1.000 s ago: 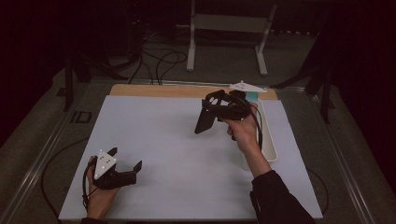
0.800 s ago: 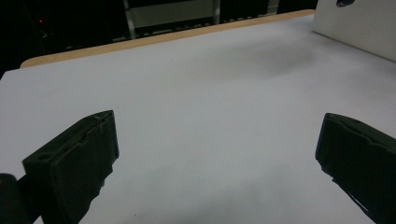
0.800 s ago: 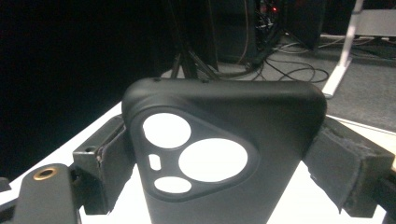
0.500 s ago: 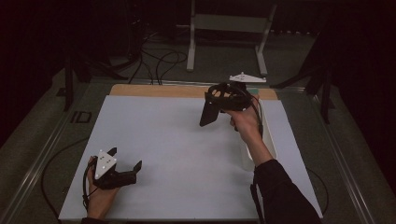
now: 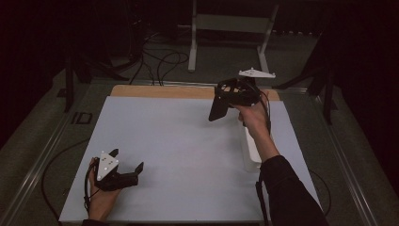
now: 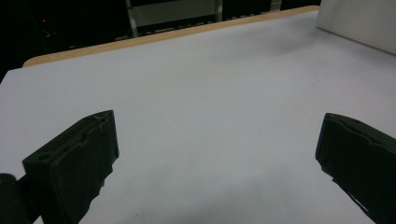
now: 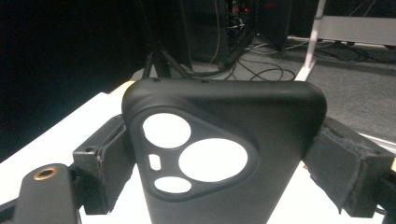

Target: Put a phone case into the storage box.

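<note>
Dark room, white worktop [image 5: 188, 141] with wood strip along far edge. Right tool [image 5: 221, 101] clenched on black phone case [image 7: 219, 154] – jaws pinch its two long edges, probably for carrying clear of worktop. Case held aloft above far right part of worktop, long axis sloping down toward worktop, camera cutouts facing tool camera. Left tool [image 5: 134, 170] released – jaws wide apart, idle, low over near left part of worktop.
</note>
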A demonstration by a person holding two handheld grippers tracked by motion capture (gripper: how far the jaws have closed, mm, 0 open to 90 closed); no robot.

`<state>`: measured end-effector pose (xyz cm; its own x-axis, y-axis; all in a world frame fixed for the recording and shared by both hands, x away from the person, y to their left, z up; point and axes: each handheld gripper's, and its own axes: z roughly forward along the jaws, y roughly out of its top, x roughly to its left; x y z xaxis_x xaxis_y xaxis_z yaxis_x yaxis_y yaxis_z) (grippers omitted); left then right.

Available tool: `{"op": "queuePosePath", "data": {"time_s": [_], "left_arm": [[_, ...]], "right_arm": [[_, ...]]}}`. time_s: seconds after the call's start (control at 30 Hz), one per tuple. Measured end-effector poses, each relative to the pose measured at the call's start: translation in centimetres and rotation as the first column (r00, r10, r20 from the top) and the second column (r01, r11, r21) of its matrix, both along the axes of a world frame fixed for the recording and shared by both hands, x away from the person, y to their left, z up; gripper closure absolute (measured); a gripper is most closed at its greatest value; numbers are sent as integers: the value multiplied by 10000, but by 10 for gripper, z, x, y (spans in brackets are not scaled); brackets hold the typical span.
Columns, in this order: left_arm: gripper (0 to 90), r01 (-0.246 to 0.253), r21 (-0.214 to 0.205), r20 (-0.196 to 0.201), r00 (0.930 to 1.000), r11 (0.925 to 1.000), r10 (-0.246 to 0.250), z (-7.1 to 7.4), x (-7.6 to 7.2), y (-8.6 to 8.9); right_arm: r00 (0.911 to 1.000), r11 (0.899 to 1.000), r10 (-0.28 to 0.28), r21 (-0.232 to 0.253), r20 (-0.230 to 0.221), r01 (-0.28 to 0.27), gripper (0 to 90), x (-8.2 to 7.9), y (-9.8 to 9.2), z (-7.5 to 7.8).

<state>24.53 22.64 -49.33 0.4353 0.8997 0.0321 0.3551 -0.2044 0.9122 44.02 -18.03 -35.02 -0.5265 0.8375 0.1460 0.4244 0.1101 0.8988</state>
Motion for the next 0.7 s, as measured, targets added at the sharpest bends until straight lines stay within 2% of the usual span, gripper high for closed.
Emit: {"op": "queuePosePath", "data": {"time_s": [0.37,0.63,0.7], "left_arm": [[1,-6,-16,-24,10000,10000,6,0,0,0],[1,-11,-18,-12,10000,10000,11,0,0,0],[1,7,6,-24,10000,10000,-7,-1,0,0]], "right_arm": [[9982,9982,-594,8,27,594,147,7,-12,4],[9928,9928,-1194,27,33,1194,146,12,-23,10],[9893,9892,-1455,186,55,1454,146,13,-29,14]]}}
